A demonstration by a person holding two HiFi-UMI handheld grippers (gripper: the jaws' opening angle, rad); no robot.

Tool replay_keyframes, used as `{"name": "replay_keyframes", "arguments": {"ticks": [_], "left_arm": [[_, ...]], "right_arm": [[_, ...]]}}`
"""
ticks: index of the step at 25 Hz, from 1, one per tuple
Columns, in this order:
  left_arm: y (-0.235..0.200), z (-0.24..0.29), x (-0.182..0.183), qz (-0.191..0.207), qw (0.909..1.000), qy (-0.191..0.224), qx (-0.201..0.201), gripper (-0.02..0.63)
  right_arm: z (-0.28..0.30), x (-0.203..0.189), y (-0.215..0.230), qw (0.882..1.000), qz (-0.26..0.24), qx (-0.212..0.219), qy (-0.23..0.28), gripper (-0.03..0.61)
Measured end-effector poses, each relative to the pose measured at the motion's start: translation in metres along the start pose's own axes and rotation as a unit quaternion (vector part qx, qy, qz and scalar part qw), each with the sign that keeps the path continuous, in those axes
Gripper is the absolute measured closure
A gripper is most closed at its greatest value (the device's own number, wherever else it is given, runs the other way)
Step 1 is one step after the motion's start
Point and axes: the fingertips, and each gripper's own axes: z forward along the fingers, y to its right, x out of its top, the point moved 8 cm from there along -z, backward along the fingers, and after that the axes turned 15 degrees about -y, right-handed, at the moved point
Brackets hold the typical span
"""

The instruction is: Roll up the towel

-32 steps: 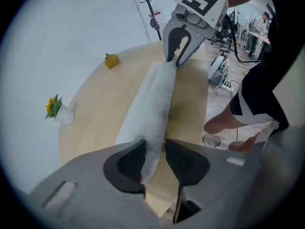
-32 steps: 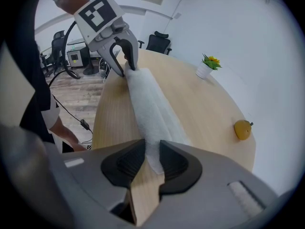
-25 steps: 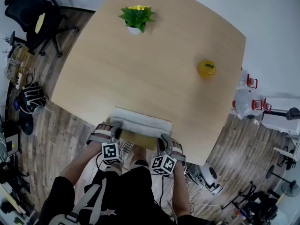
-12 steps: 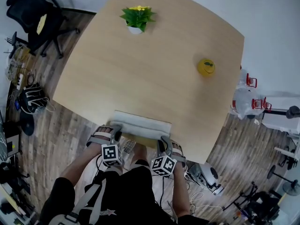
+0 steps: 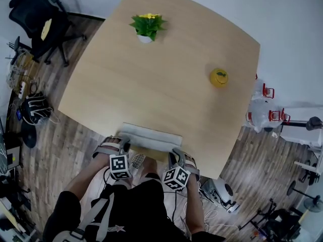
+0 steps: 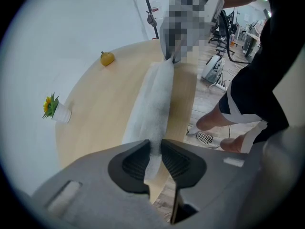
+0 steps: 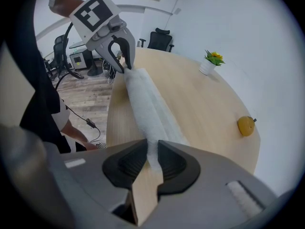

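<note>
The left gripper (image 6: 155, 149), its jaws just closed in, clamps the left end of the white towel (image 5: 150, 137), which lies partly rolled along the table's near edge. The right gripper (image 7: 151, 151), closed likewise, pinches the right end. Farther back, a white pot (image 5: 145, 38) holds a yellow-flowered plant (image 5: 147, 21), with a yellow fruit (image 5: 219, 77) to its right. The wooden table (image 5: 161, 84) stands on plank flooring (image 5: 60, 145), with an office chair (image 5: 35, 14) at far left.

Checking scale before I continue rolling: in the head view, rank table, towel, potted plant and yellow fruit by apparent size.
1. table
2. towel
3. potted plant
4. yellow fruit
Towel over plant is close: the towel is longer but thin, and the plant sits farther from the camera.
</note>
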Motion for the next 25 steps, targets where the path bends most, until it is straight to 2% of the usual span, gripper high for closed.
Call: {"name": "replay_keyframes", "arguments": {"ticks": [25], "left_arm": [[-0.042, 0.002, 0.011, -0.018, 0.9997, -0.013, -0.013, 0.523]], "right_arm": [[0.003, 0.015, 0.047, 1.000, -0.007, 0.011, 0.003, 0.497]]}}
